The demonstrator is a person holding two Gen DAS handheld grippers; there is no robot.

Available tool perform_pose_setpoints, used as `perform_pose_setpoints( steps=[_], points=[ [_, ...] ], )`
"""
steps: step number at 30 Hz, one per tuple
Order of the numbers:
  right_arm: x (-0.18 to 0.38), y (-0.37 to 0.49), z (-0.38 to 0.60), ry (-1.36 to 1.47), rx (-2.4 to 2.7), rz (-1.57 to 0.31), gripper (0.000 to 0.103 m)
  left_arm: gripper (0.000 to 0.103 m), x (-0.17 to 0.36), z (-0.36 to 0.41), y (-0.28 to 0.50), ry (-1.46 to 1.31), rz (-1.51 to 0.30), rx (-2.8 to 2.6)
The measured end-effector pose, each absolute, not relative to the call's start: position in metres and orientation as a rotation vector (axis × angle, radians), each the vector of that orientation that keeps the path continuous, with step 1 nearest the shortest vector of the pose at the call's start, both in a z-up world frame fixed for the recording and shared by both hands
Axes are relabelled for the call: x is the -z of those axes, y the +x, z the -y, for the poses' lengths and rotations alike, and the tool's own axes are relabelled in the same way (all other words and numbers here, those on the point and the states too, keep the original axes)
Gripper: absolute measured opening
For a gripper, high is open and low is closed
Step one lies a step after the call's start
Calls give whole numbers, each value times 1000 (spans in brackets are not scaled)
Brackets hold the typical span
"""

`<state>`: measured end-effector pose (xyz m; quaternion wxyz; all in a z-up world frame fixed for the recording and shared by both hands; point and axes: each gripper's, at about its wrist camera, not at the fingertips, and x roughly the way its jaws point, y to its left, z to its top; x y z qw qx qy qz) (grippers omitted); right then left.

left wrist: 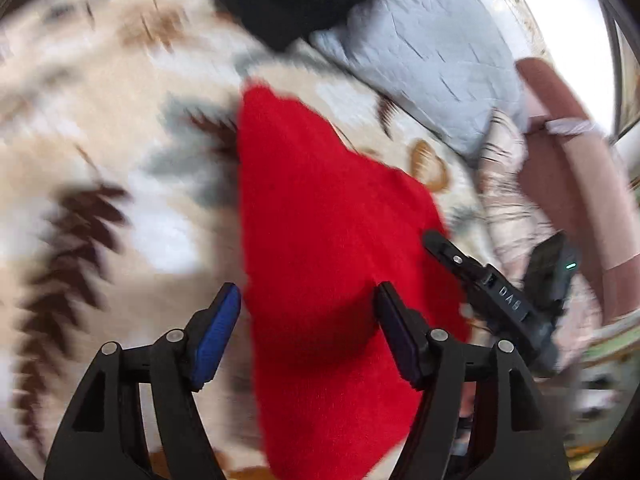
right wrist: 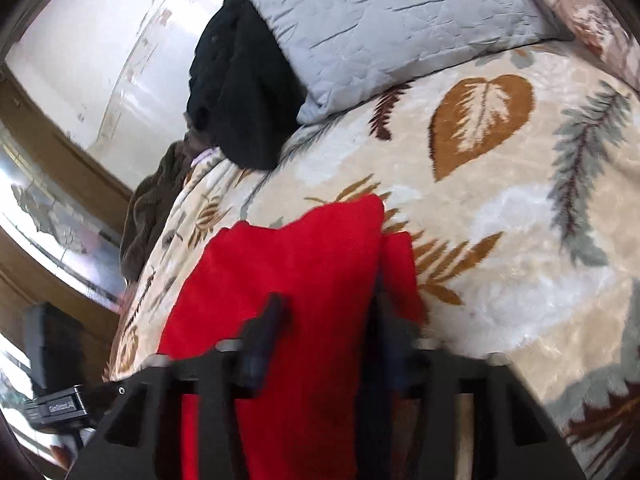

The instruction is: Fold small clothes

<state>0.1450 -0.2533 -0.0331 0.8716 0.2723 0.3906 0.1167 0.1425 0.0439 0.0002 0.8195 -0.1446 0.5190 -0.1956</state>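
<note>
On leaf blanket (right wrist: 500, 208): red garment (right wrist: 288, 280), half-folded.

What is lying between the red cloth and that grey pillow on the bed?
Only bare leaf-patterned blanket separates the red cloth from the grey pillow; the right wrist view shows it clearest.

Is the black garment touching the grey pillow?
Touching. The right wrist view shows the black garment lying against the left edge of the grey pillow, with no blanket visible between them.
</note>
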Motion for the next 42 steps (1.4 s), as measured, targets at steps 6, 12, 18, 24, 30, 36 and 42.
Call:
perform_pose_setpoints(
  steps=[6,12,18,24,30,36,42],
  points=[
    [52,155,246,498,-172,-902,10,78,3,-24,155,-86,-1003,298],
    [17,130,254,493,-167,-751,26,88,18,-29,159,-105,-1016,289],
    [38,133,224,314,-164,-865,45,94,25,-27,159,-121,-1015,275],
    [26,122,222,248,-123,-836,45,96,25,-30,154,-137,-1000,271],
    [12,86,229,315,-193,-863,56,95,1,-37,122,-124,-962,284],
    [31,91,224,282,-132,-951,63,96,13,-27,107,-88,-985,225],
    [22,54,224,221,-107,-910,70,95,7,-42,80,-154,-1025,294]
  ],
)
